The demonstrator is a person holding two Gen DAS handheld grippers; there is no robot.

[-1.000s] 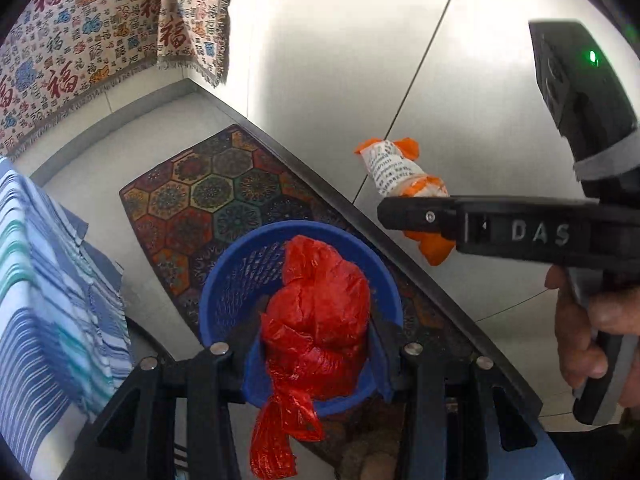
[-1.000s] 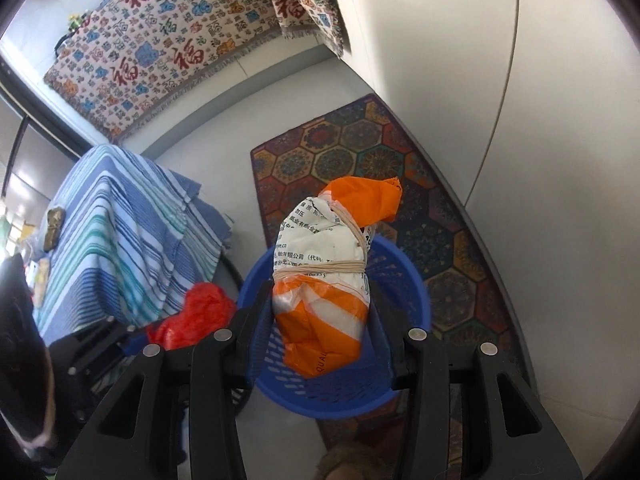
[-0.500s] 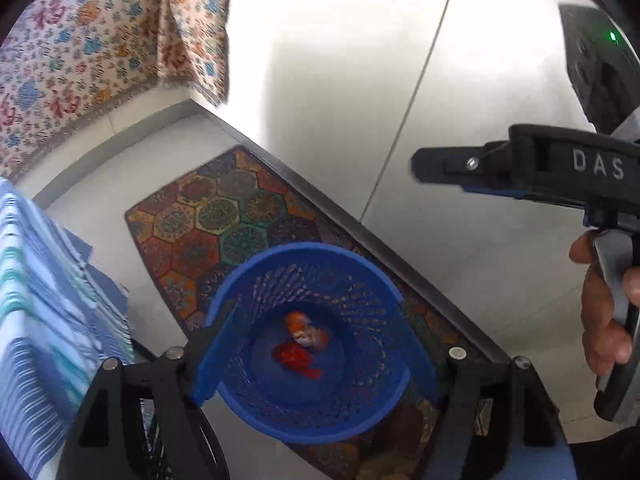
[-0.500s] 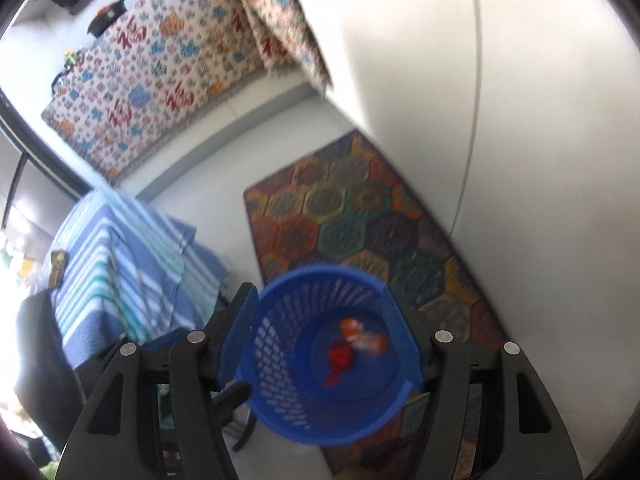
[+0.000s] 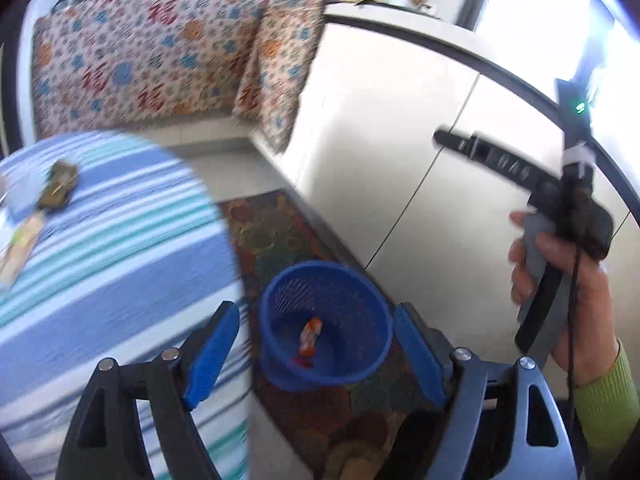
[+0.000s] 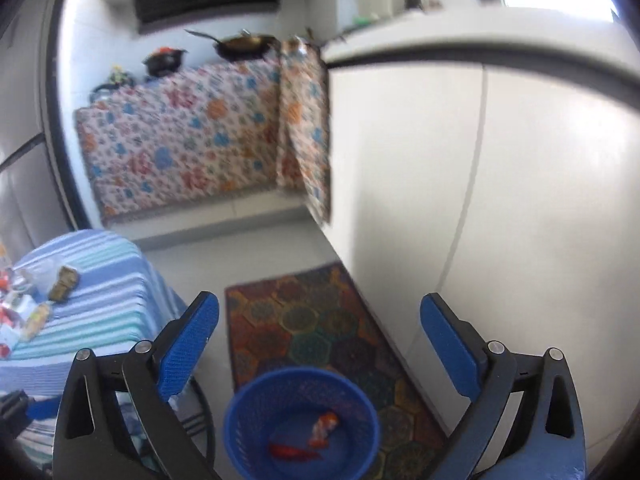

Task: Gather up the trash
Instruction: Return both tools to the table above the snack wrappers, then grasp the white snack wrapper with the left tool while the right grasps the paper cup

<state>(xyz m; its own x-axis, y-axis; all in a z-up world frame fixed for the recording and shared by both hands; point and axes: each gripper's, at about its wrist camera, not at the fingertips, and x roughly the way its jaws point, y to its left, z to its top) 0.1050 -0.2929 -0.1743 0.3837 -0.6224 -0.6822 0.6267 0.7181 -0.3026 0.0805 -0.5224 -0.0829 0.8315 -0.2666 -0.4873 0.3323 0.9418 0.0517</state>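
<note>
We have two pieces of trash down: the orange-white packet (image 6: 325, 429) and the red wrapper (image 6: 294, 451) lie at the bottom of the blue basket (image 5: 280, 308). Left tongs (image 5: 316, 354) and right tongs (image 6: 320, 344) are both empty, their jaws opening, nothing between them. More scraps (image 6: 24, 312) sit on the striped table (image 6: 120, 300), so we judge collecting unfinished. Basket stands on the rug (image 6: 320, 320), close to the cabinet (image 6: 520, 200) and the table edge; open floor beyond.
</note>
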